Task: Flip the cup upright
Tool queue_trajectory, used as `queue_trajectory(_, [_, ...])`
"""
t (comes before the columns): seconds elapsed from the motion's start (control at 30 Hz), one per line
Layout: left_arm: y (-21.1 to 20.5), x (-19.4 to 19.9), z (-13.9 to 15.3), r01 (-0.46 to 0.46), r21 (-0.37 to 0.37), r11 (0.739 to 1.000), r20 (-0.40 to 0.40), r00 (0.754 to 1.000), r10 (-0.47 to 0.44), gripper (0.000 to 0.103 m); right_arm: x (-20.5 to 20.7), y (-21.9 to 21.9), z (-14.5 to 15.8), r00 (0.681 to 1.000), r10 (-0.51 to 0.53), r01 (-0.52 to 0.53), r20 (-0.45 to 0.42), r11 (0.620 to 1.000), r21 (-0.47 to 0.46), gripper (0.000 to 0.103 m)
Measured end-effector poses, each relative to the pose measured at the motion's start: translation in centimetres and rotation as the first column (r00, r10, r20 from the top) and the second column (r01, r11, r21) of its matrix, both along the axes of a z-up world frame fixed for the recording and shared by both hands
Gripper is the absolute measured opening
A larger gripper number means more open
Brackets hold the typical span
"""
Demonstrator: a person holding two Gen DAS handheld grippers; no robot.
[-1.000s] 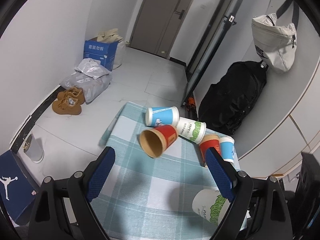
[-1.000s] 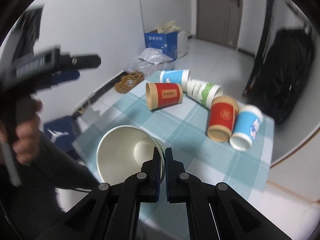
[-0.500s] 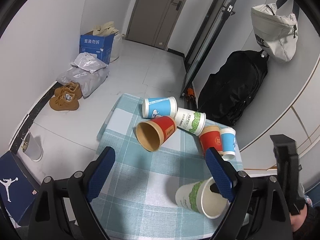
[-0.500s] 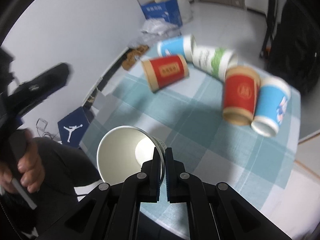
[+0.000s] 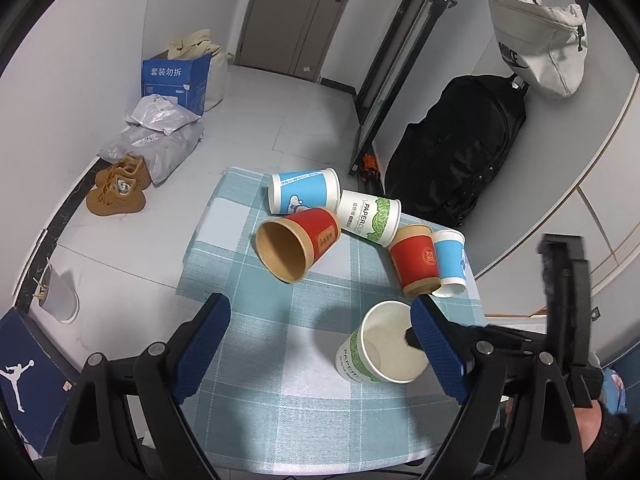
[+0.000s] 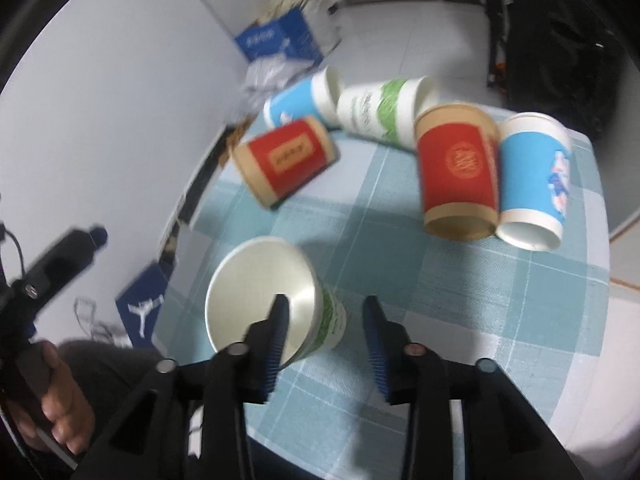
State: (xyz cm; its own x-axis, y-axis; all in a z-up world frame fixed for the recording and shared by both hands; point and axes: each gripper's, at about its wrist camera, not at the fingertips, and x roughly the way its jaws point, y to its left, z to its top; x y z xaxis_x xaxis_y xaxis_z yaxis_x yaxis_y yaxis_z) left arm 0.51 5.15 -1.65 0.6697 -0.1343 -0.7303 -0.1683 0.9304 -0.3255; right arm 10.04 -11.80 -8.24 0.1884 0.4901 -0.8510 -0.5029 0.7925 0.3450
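A white paper cup with green leaf print (image 5: 380, 350) (image 6: 272, 312) stands mouth-up on the checked tablecloth (image 5: 288, 344) near its front right. My right gripper (image 6: 324, 320) is open, one finger (image 6: 278, 320) inside the cup's mouth, the other outside its wall; it is not clamped on the rim. My left gripper (image 5: 320, 344) is open and empty, held above the cloth's near part. Several cups lie on their sides further back: a red one (image 5: 298, 242) (image 6: 286, 160), a blue one (image 5: 304, 192), a white-green one (image 5: 370, 216), another red one (image 5: 414, 260) and another blue one (image 5: 450, 264).
The small table ends close on all sides (image 5: 192, 248). On the floor are brown shoes (image 5: 116, 192), grey bags (image 5: 160, 136), a blue box (image 5: 176, 80) and a black backpack (image 5: 460, 148). A white bag (image 5: 540, 40) hangs on the wall.
My right gripper, shut on the cup's rim before, turned the cup mouth-up, set it on the cloth, and opened. The left gripper stayed open and nearly still.
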Motion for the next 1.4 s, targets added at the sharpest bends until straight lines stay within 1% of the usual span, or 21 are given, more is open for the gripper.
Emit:
queue_trajectory(0.03, [-0.1,0.0,0.0,0.001,-0.005,1.000,-0.001,1.000,-0.001,0.089,-0.2,-0.5,0.5,0.999,-0.012,0.012,0.031,1.000,0.007,0.055])
queue_trajectory(0.07, [-0.1,0.0,0.0,0.003,-0.009,1.000,0.000,1.000,-0.003,0.089,-0.4,-0.8,0.8,0.998,-0.019,0.019,0.055,1.000,0.009,0.059])
queue_trajectory(0.1, [-0.2,-0.1,-0.1,0.009,-0.012,1.000,0.001,1.000,-0.009,0.089,-0.8,-1.4,1.5,0.994,-0.035,0.034,0.107,0.999,0.014,0.061])
queue_trajectory(0.17, [-0.7,-0.3,0.1,0.021,0.003,1.000,0.014,1.000,-0.021,0.089,-1.7,-2.6,2.5,0.982,-0.061,0.057,0.181,0.998,0.031,0.063])
queue_trajectory(0.23, [-1.3,-0.4,0.3,0.031,0.017,0.999,0.032,0.999,-0.032,0.089,-2.3,-3.5,3.2,0.972,-0.077,0.067,0.223,0.996,0.052,0.067])
queue_trajectory(0.27, [-1.7,-0.6,0.5,0.027,0.039,0.999,0.044,0.999,-0.029,0.089,-2.9,-3.8,3.8,0.963,-0.085,0.070,0.257,0.995,0.064,0.068])
queue_trajectory(0.33, [-2.4,-1.0,0.9,0.011,0.104,0.994,0.065,0.998,-0.018,0.089,-4.2,-4.8,4.9,0.936,-0.104,0.074,0.336,0.992,0.099,0.072])
queue_trajectory(0.4, [-2.9,-1.2,1.0,0.009,0.130,0.991,0.075,0.997,-0.019,0.089,-5.2,-5.7,6.0,0.912,-0.130,0.077,0.390,0.986,0.147,0.075])
queue_trajectory(0.43, [-3.1,-1.3,1.1,0.010,0.130,0.992,0.082,0.996,-0.021,0.089,-5.8,-6.1,6.6,0.899,-0.143,0.076,0.414,0.982,0.173,0.075])
queue_trajectory(0.53, [-3.4,-1.8,1.4,-0.002,0.141,0.990,0.103,0.995,-0.012,0.089,-7.0,-6.4,7.5,0.866,-0.163,0.070,0.472,0.976,0.207,0.076])
queue_trajectory(0.57, [-3.6,-2.0,1.7,-0.006,0.151,0.988,0.114,0.993,-0.012,0.089,-7.5,-6.6,7.8,0.847,-0.172,0.068,0.503,0.973,0.218,0.077])
queue_trajectory(0.6, [-3.8,-2.1,1.8,-0.009,0.157,0.987,0.124,0.992,-0.011,0.089,-7.9,-6.7,8.0,0.835,-0.178,0.069,0.520,0.973,0.222,0.082])
queue_trajectory(0.63, [-3.9,-2.2,1.8,-0.011,0.159,0.987,0.131,0.991,-0.010,0.089,-8.3,-7.0,8.2,0.820,-0.187,0.071,0.541,0.971,0.228,0.084])
queue_trajectory(0.7, [-4.2,-2.5,1.9,-0.012,0.157,0.987,0.139,0.990,-0.011,0.089,-8.7,-7.3,8.3,0.803,-0.202,0.076,0.561,0.968,0.240,0.084])
queue_trajectory(0.8, [-4.6,-2.4,1.7,-0.019,0.166,0.986,0.134,0.991,-0.003,0.089,-9.1,-8.0,8.1,0.795,-0.225,0.093,0.563,0.963,0.254,0.084])
queue_trajectory(0.97, [-4.8,-2.4,1.5,-0.025,0.162,0.986,0.131,0.991,0.004,0.089,-9.3,-8.8,7.8,0.815,-0.247,0.116,0.525,0.956,0.269,0.084])
queue_trajectory(1.27, [-5.4,-2.4,1.5,-0.013,0.164,0.986,0.138,0.990,-0.010,0.089,-9.1,-8.4,6.9,0.818,-0.228,0.110,0.528,0.963,0.247,0.084])
queue_trajectory(1.4, [-5.4,-2.2,1.3,-0.002,0.149,0.989,0.119,0.993,-0.016,0.089,-9.0,-8.5,6.7,0.823,-0.232,0.112,0.518,0.961,0.254,0.084])
